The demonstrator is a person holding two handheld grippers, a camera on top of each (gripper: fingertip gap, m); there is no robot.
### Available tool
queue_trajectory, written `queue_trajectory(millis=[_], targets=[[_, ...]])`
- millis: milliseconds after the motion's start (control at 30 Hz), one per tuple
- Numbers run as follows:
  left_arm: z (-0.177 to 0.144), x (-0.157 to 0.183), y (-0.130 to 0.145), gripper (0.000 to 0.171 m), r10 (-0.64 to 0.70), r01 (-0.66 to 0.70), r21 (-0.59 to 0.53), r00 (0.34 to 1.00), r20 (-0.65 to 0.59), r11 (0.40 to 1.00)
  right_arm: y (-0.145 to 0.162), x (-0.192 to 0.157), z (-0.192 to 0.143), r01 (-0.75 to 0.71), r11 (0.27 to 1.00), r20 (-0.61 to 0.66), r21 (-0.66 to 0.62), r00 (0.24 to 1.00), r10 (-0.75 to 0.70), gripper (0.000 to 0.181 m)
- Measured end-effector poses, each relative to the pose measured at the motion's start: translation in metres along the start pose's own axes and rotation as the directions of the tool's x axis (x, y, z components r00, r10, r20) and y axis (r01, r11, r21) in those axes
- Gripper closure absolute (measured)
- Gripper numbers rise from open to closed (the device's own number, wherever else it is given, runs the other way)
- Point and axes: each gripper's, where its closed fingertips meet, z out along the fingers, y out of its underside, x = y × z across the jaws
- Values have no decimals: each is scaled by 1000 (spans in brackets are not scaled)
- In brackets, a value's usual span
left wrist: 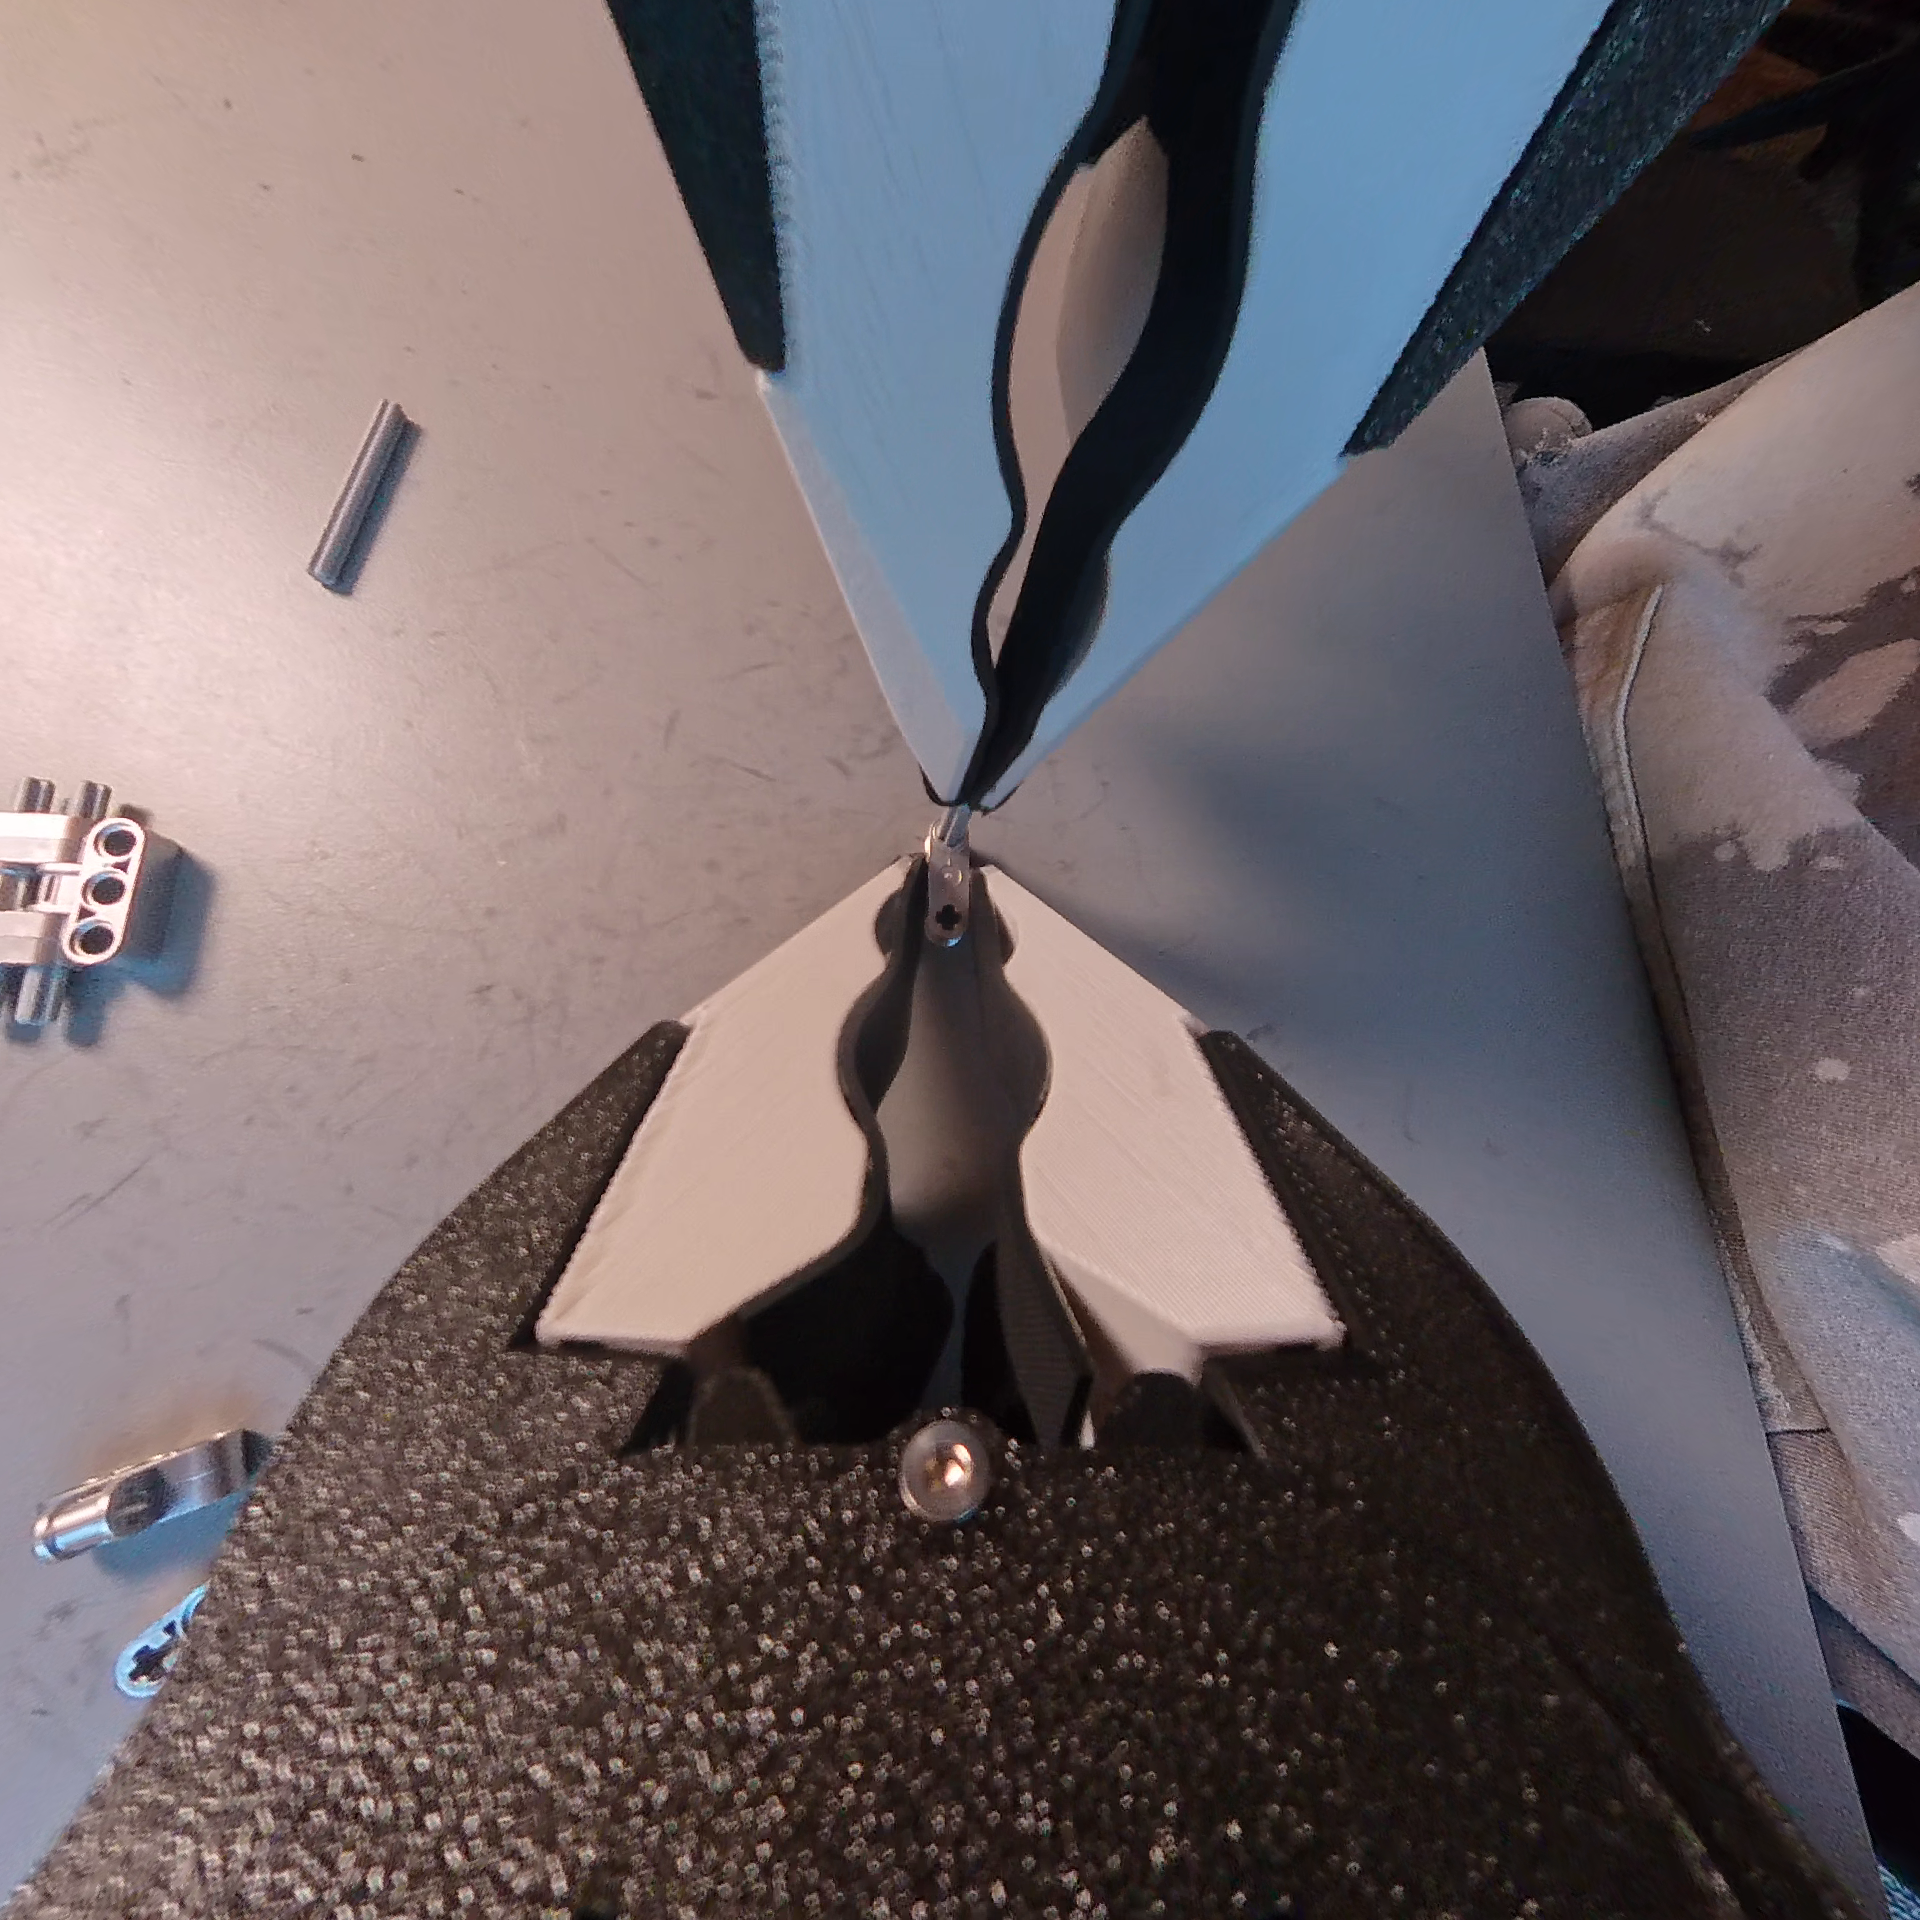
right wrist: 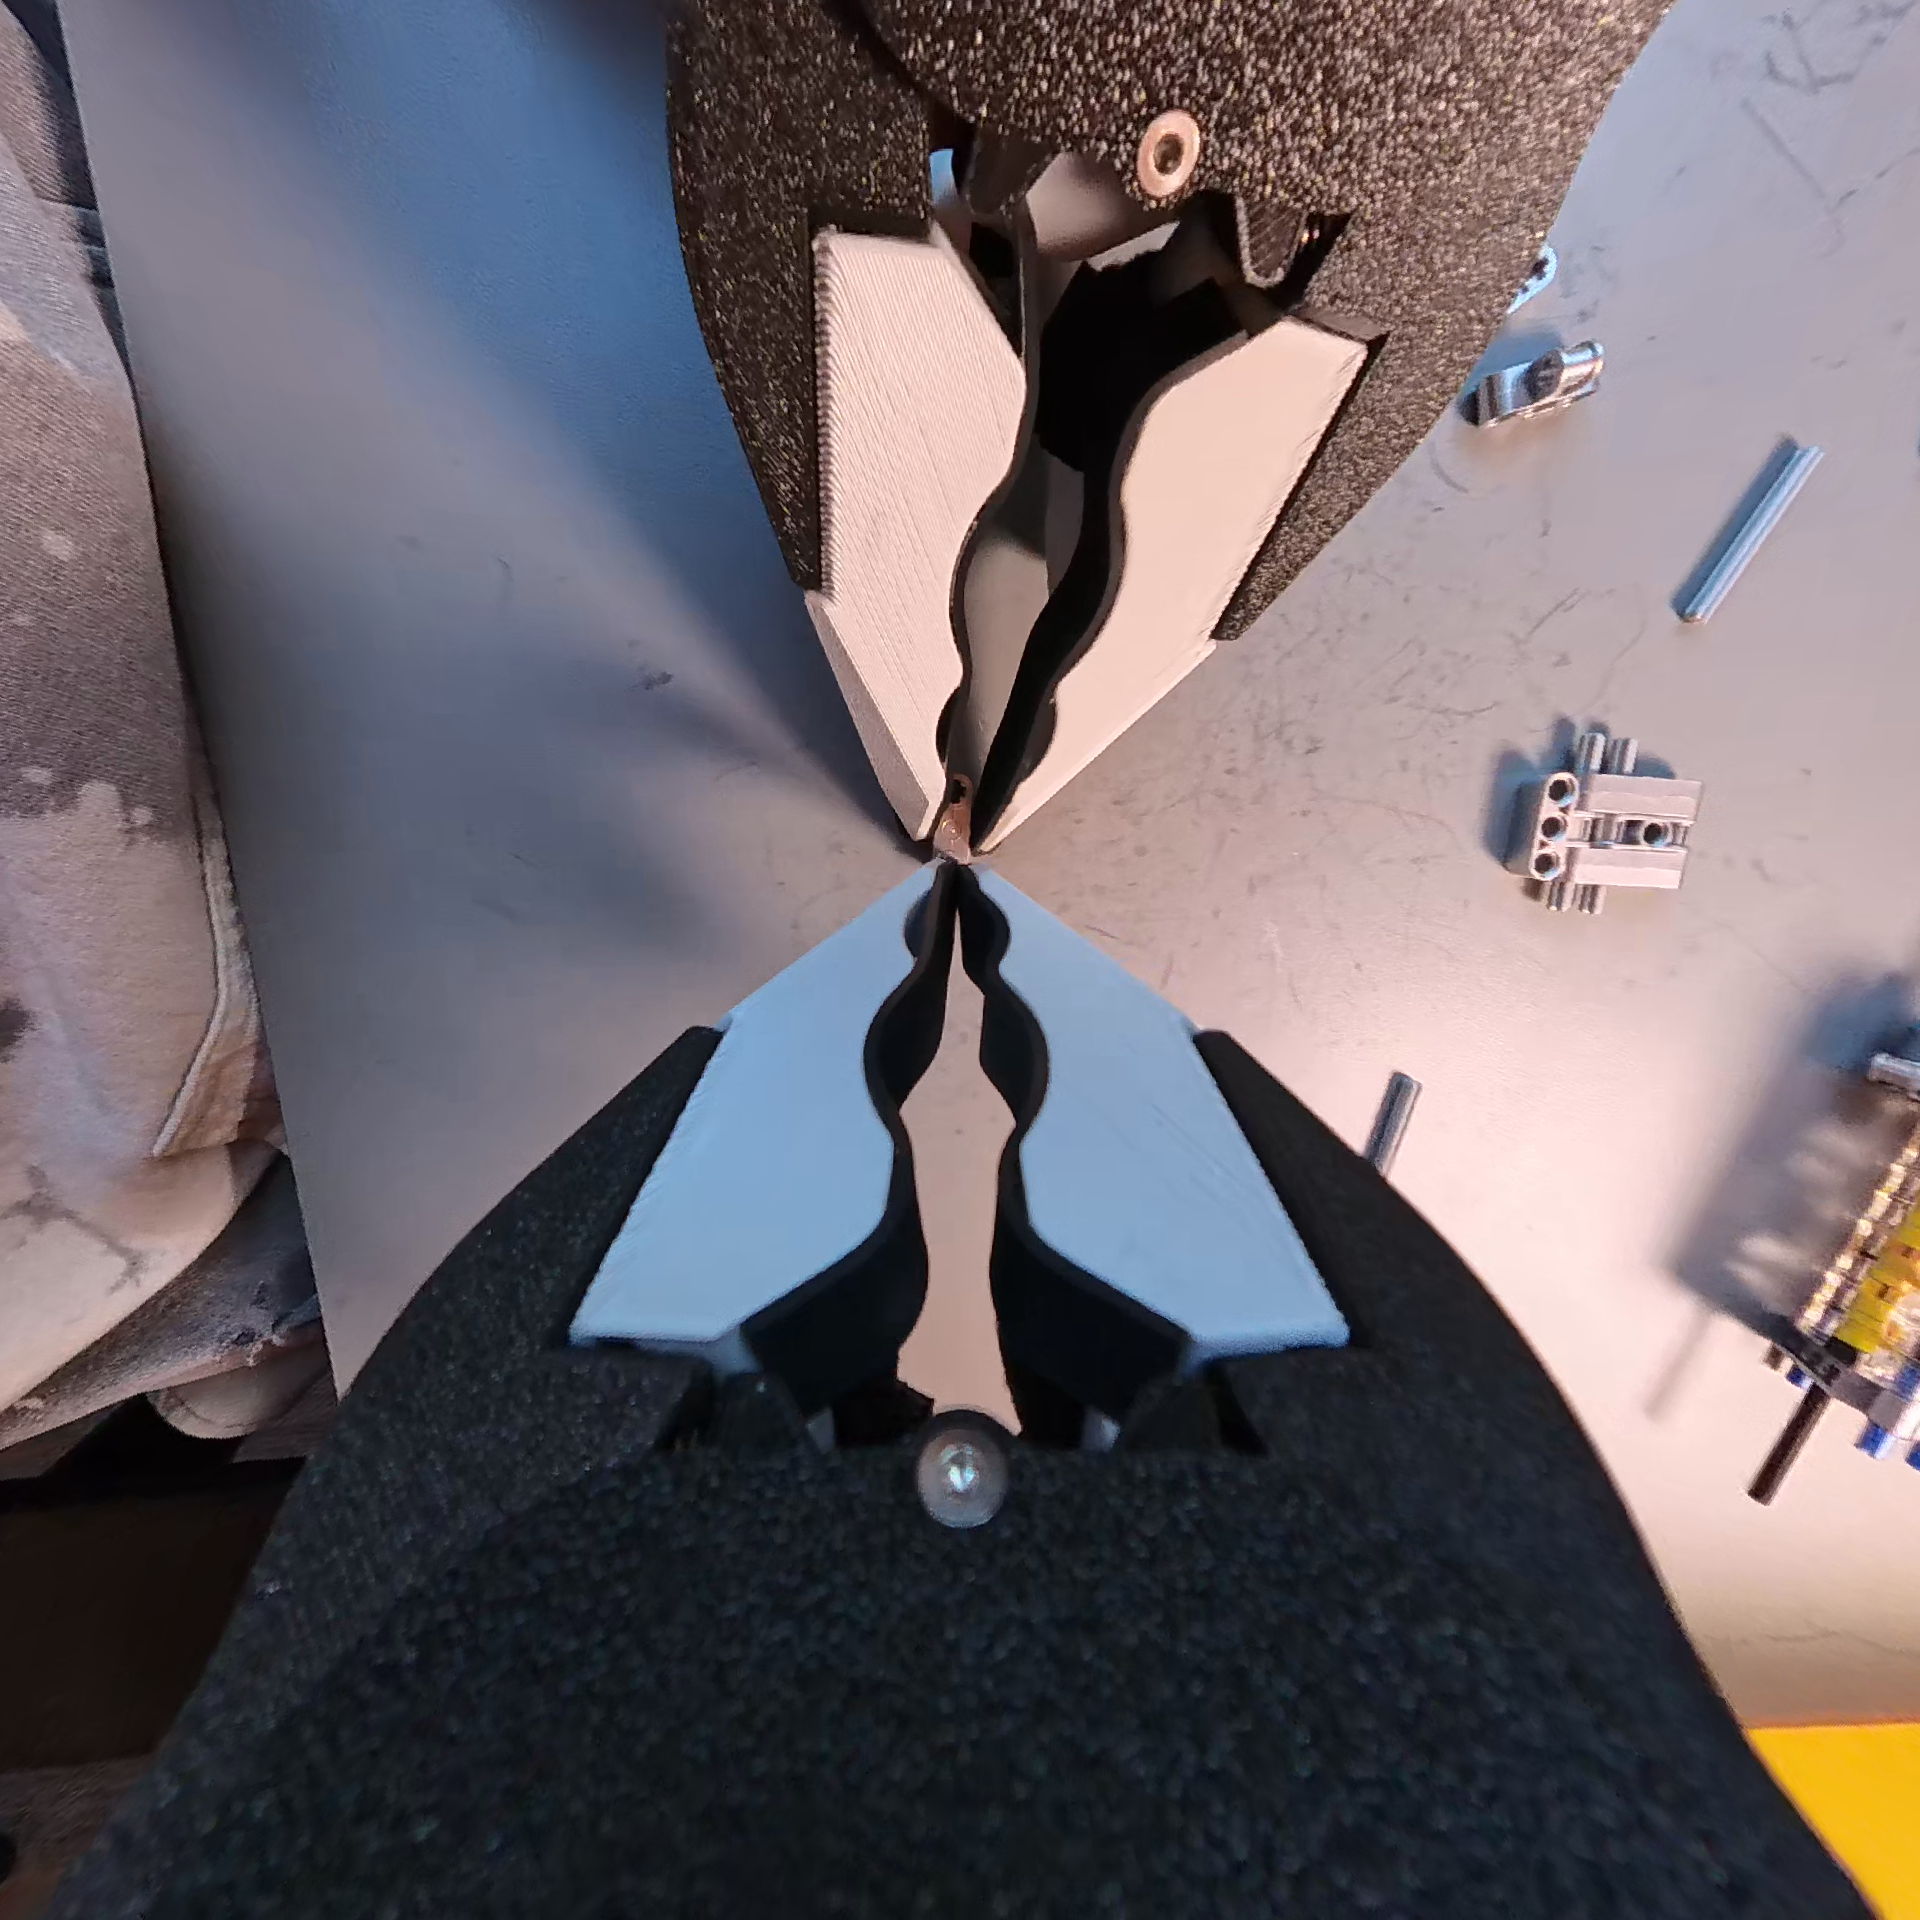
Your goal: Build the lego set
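Note:
My two grippers meet tip to tip above a grey table [left wrist: 416,260]. My left gripper [left wrist: 948,871] is shut on a small grey connector piece [left wrist: 948,906] with a cross-shaped hole. My right gripper [left wrist: 962,800] comes in from the far side, and its closed tips pinch the other end of that piece. In the right wrist view my right gripper [right wrist: 948,869] is shut, and the left gripper [right wrist: 953,831] faces it with the small piece [right wrist: 954,828] between its tips. Most of the piece is hidden by the fingers.
Loose grey parts lie on the table: a thin axle [left wrist: 362,497], a block assembly with pins [left wrist: 78,899], a round connector [left wrist: 135,1496], a short axle [right wrist: 1392,1122]. A blurred multicoloured assembly [right wrist: 1849,1278] stands at the right. Stained cloth [left wrist: 1714,831] lies past the table edge. The tips of both grippers are at nearly the same place. Left tips and right tips are each some 12 centimeters from the thin axle [left wrist: 362,497]. It turns up in the right wrist view [right wrist: 1381,1145] as well.

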Motion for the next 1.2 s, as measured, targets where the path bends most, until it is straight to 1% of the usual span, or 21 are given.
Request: queue_trajectory(millis=[267, 467, 533, 567, 633, 700, 767, 933, 1033, 1133, 1200], targets=[[0, 0, 0, 165, -5, 5, 1, 1000, -2, 1000, 2, 0, 3, 5, 1000, -12, -16, 1000, -6, 181], [0, 0, 0, 165, -6, 6, 1, 1000, -3, 1000, 2, 0, 3, -11, 1000, -30, -4, 999, 11, 181], [0, 0, 0, 165, -9, 9, 3, 1000, -5, 1000, 3, 1, 1, -25, 1000, -36, 18, 999, 25, 181], [0, 0, 0, 165, -11, 11, 4, 1000, -5, 1000, 2, 5, -3, -34, 998, -48, 51, 998, 36, 181], [0, 0, 0, 165, -15, 15, 7, 1000, -7, 1000, -11, 8, -18, -73, 984, -41, 163, 996, 81, 180], [0, 0, 0, 165, -18, 18, 8, 1000, -12, 1000, -15, 11, -30, -103, 972, -46, 213, 992, 115, 175], [0, 0, 0, 165, -26, 26, 10, 999, -19, 1000, -11, 9, -28, -103, 975, -54, 196, 992, 115, 173], [0, 0, 0, 165, -20, 20, 15, 1000, -14, 1000, -4, -3, -5, -86, 987, -28, 136, 995, 91, 173], [0, 0, 0, 165, -6, 6, 15, 1000, -8, 1000, -4, -1, -1, -92, 988, -29, 122, 995, 96, 174], [0, 0, 0, 165, 5, -4, 14, 1000, -4, 1000, 0, 1, 2, -99, 991, -25, 89, 995, 101, 179], [0, 2, 0, 162, 13, -12, 13, 1000, -12, 1000, 0, 0, 3, -100, 991, -19, 91, 995, 102, 180]])
